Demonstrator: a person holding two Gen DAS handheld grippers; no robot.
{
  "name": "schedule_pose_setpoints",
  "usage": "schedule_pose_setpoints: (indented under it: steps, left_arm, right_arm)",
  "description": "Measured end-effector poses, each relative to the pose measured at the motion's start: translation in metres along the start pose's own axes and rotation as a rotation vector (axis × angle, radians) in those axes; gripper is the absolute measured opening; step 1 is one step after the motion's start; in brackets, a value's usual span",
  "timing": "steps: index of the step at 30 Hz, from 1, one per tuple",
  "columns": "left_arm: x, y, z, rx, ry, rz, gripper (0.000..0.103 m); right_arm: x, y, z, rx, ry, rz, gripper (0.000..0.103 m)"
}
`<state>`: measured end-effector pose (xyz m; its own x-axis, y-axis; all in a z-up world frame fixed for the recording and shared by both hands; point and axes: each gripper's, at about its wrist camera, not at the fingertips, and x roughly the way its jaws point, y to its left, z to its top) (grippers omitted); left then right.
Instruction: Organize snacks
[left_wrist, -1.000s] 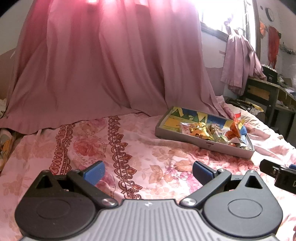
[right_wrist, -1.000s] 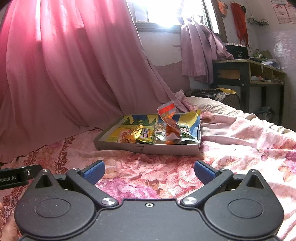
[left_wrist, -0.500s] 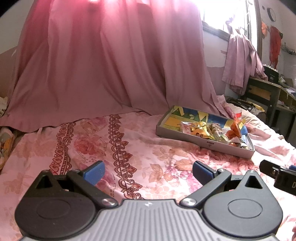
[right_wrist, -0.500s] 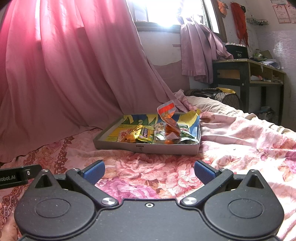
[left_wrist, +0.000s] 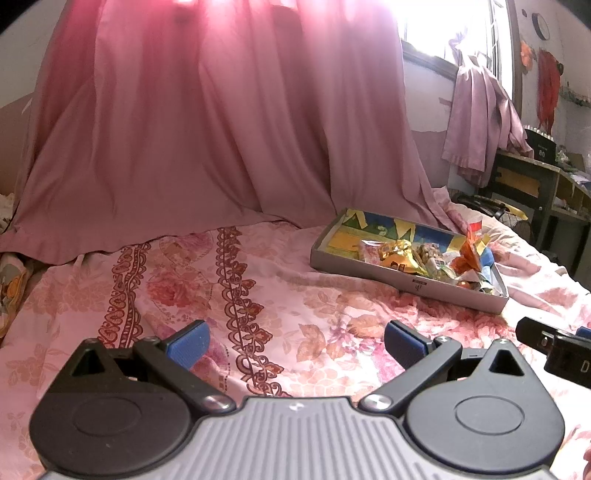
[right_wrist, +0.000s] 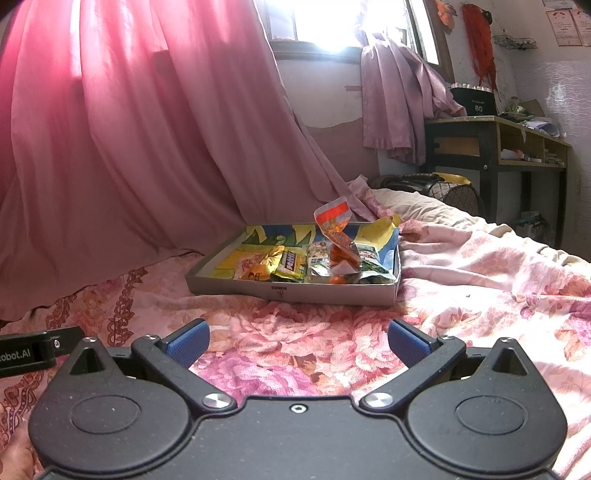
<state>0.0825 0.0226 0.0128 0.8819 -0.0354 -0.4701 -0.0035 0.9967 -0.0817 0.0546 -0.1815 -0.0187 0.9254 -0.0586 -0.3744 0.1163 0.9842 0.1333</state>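
Fingers of the left gripper (left_wrist: 293, 341) stand wide apart with only the floral bedspread (left_wrist: 258, 295) showing between the blue pads; the right gripper (right_wrist: 297, 339) is likewise spread and clasps nothing. Both hover low over the bed, well apart from the grey tray (right_wrist: 295, 291) that holds the snacks (right_wrist: 314, 258).

In the right wrist view the tray lies at 12 o'clock, its near wall facing the fingers, with bare bedspread all the way between. In the left wrist view the tray (left_wrist: 406, 284) sits at 2 o'clock, and the tip of the right gripper shows at 3 o'clock. An orange-and-white packet (right_wrist: 332, 221) stands taller than the tray rim; the other packets lie flat along the near wall. The tray's far half shows its yellow and blue lining.

A pink curtain (right_wrist: 129, 147) drapes onto the bed just behind the tray. A dark bench (right_wrist: 491, 144) stands at 2 o'clock beyond the bed.

Readable writing: "obot.AI" on the left gripper's body at 9 o'clock in the right wrist view, and "80" on a black box (right_wrist: 474, 101) on the bench. Packet lettering is too small to read.
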Motion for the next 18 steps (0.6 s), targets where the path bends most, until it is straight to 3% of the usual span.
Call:
schedule_pose_setpoints:
  steps: [18]
  left_arm:
    - [0.001, -0.0014, -0.0035, 0.007, 0.011, -0.004, 0.103]
  right_arm:
    - [0.0005, 0.0001, -0.0015, 0.0, 0.003, -0.001, 0.102]
